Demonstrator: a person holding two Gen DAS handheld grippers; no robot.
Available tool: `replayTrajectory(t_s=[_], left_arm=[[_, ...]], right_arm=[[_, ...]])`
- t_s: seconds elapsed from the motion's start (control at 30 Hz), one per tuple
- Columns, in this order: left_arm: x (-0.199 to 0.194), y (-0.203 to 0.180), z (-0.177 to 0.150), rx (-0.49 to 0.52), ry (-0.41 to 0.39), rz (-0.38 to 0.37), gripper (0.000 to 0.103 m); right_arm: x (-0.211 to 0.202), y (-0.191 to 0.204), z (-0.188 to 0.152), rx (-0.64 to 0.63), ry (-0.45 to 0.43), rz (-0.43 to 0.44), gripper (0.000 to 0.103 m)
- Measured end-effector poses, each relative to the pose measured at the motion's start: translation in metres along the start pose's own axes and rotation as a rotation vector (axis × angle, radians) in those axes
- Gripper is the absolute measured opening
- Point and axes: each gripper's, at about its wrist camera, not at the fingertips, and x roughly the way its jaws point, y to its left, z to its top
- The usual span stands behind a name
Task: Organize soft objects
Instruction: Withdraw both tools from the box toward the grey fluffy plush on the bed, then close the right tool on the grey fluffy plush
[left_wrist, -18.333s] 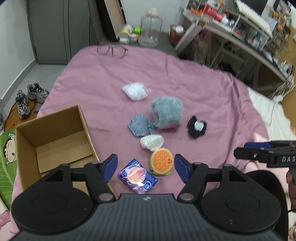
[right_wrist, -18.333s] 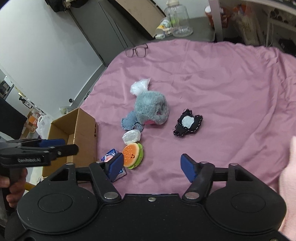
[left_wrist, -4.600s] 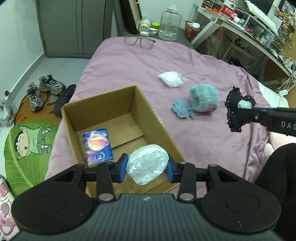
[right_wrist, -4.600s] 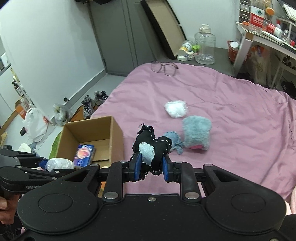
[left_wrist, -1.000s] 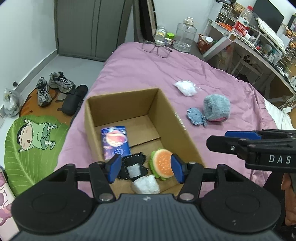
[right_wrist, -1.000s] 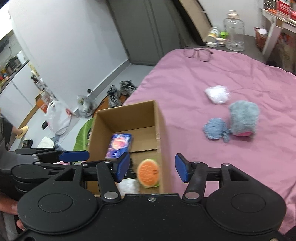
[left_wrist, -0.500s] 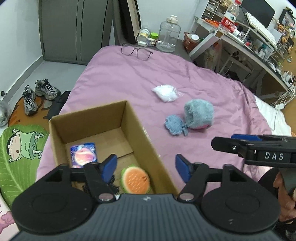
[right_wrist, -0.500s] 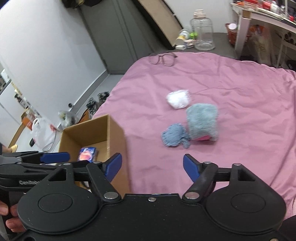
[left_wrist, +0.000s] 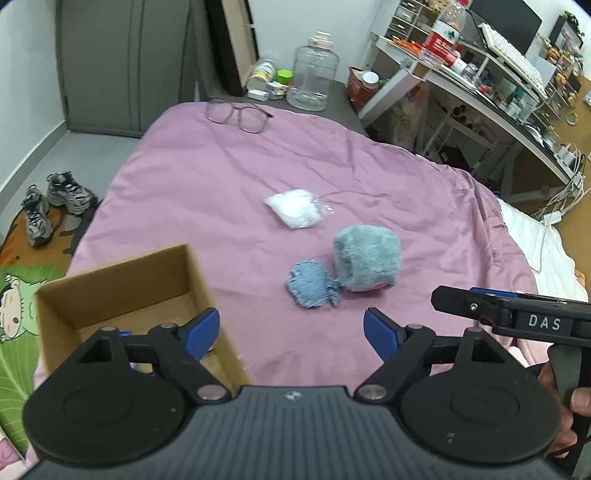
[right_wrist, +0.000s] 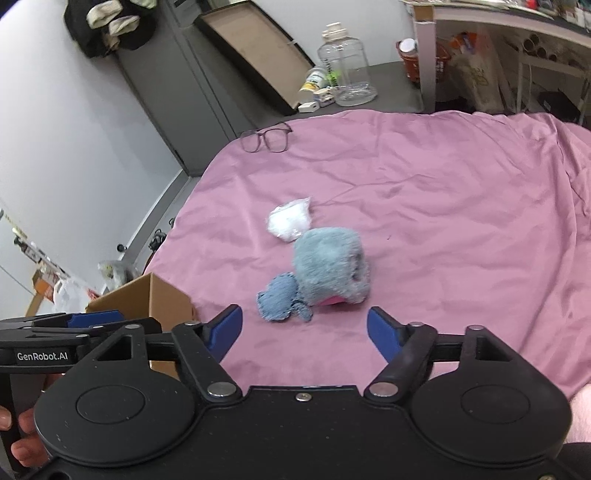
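Observation:
Three soft things lie on the pink bedspread (left_wrist: 192, 184): a fluffy grey-blue plush (left_wrist: 366, 258) (right_wrist: 330, 267), a small blue denim piece (left_wrist: 312, 284) (right_wrist: 281, 300) against its left side, and a white bagged wad (left_wrist: 294, 207) (right_wrist: 289, 220) beyond them. The cardboard box (left_wrist: 122, 284) (right_wrist: 147, 291) stands at the left; its contents are hidden by my left gripper. My left gripper (left_wrist: 291, 334) hangs over the box's right wall, jaws opening, nothing between them. My right gripper (right_wrist: 304, 330) hovers short of the plush and denim, jaws closing slightly, empty.
A pair of glasses (left_wrist: 238, 116) (right_wrist: 266, 138) lies at the bed's far edge. A clear jug (left_wrist: 313, 83) and small bottles stand on the floor beyond. A cluttered desk (left_wrist: 491, 92) lines the right. Shoes (left_wrist: 55, 199) sit on the floor at left.
Both grippers swung from the box toward the soft things on the bed. The burger toy and the other items in the box dropped out of sight. Left jaws spread wider.

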Motion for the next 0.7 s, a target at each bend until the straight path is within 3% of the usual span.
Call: replayTrajectory(t_s=[0.4,0.7], left_arm=[[0.046,-0.029,0.029,0.022,0.007,-0.062,0.08],[0.093,-0.038,0.047,0.013,0.064,-0.112,0.061]], right_arm=[[0.027,-0.045,0.018,0.094,0.014,0.061,0.043],[0.061,-0.061,0.028,0.118,0.065,0.106,0.039]])
